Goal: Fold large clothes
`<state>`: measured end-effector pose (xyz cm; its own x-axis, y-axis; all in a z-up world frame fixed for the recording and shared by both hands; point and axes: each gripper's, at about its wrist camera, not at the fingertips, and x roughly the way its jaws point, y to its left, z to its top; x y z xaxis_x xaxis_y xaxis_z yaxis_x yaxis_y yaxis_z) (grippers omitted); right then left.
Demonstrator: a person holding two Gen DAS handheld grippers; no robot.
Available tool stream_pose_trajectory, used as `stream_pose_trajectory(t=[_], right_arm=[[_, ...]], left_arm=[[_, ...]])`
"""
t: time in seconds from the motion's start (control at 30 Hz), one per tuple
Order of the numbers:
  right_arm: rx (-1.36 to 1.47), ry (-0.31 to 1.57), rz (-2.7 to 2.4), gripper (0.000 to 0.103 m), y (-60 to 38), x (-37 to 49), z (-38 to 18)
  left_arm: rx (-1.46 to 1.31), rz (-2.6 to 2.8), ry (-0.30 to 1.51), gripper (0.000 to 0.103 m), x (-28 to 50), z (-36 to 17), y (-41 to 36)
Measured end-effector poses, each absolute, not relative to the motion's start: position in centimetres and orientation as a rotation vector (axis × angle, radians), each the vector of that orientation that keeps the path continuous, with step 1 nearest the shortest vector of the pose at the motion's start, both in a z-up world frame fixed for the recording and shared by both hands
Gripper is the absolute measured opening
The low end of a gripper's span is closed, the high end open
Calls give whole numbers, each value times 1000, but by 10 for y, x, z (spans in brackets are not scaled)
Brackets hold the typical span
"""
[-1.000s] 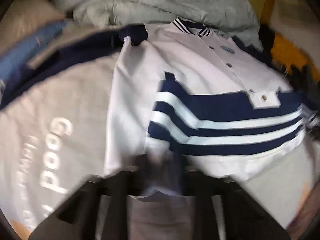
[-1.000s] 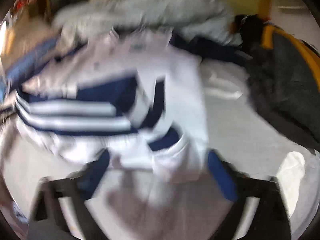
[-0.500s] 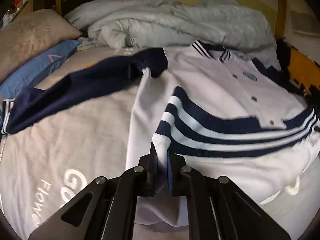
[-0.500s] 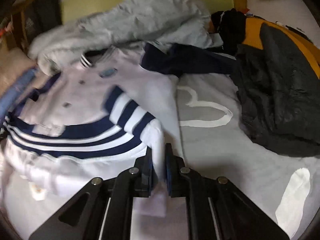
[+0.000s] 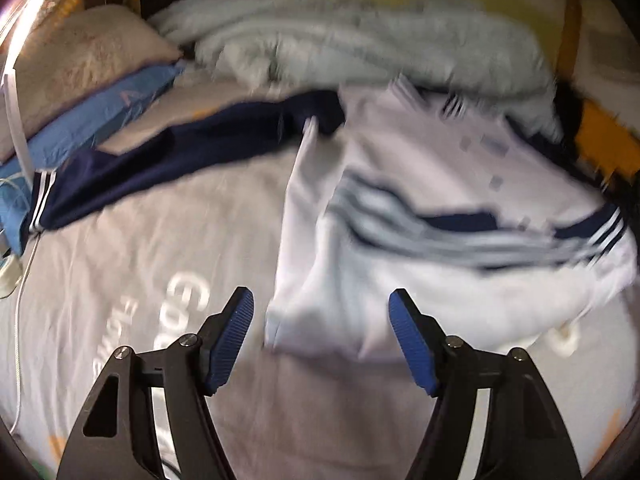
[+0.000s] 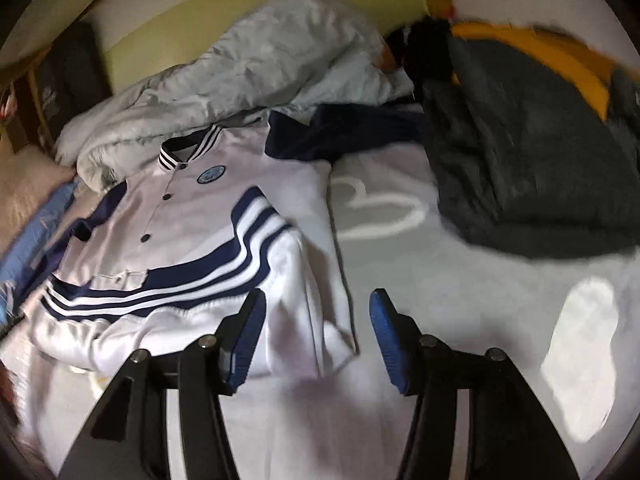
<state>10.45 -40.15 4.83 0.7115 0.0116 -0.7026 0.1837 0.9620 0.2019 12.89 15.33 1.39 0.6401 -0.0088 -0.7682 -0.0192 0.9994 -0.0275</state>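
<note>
A white jacket (image 5: 420, 168) with navy stripes lies on the bed, its lower part folded up over the front. One navy sleeve (image 5: 160, 168) stretches out to the left. My left gripper (image 5: 322, 322) is opening, and the jacket's folded left edge lies loose between its blue pads (image 5: 234, 340). In the right wrist view the jacket (image 6: 192, 216) shows its collar, buttons and badge, with the other navy sleeve (image 6: 344, 132) spread to the right. My right gripper (image 6: 318, 322) is opening too, with the folded right corner lying between its jaws, not pressed.
The grey bed sheet (image 5: 140, 264) with white lettering carries everything. A crumpled pale quilt (image 6: 248, 76) is heaped behind the jacket. A dark grey and yellow garment (image 6: 520, 152) lies at the right. Beige and blue pillows (image 5: 84, 80) and a white cable (image 5: 16, 132) are at the left.
Both grippers were shut on the jacket's folded hem half a second ago. They have let go and opened, and the hem now rests on the bed.
</note>
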Motion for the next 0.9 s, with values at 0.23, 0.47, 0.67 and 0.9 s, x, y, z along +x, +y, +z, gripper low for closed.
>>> stream_pose_trajectory(t=[0.23, 0.47, 0.67, 0.9], right_arm=[[404, 909, 53, 51, -415, 109, 20], [345, 772, -31, 6, -406, 97, 46], [188, 769, -146, 5, -399, 95, 65], [76, 843, -202, 10, -384, 110, 42]], left_arm=[[-176, -43, 972, 19, 140, -15, 163], [-140, 20, 753, 9, 109, 40, 166], [-213, 84, 931, 10, 120, 2, 188], [32, 205, 801, 45, 110, 26, 160]])
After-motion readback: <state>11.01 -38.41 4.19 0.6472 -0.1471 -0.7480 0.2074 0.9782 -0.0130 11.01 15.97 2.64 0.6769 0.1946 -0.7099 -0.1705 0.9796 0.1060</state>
